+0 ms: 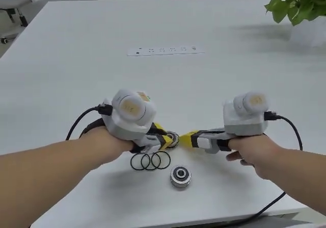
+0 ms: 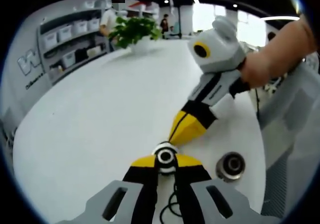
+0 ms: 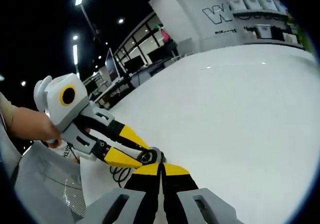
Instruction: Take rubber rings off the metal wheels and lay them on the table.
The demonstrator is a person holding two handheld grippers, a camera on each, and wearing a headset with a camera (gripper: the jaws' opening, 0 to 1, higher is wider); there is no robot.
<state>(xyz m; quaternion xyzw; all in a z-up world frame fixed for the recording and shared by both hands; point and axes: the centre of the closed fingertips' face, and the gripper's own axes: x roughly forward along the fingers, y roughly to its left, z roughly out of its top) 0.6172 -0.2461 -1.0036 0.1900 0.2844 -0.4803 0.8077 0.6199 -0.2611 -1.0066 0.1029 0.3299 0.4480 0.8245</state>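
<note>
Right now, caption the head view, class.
Left gripper holds a round metal wheel, right gripper beside it; thin black rubber rings lie nearby.

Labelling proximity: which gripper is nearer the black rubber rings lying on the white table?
Left. The left gripper hangs just beyond the black rubber rings, almost over them; the right gripper sits farther off to their right.

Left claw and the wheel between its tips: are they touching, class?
Touching. In the left gripper view, the left claw clamps the wheel between both tips.
</note>
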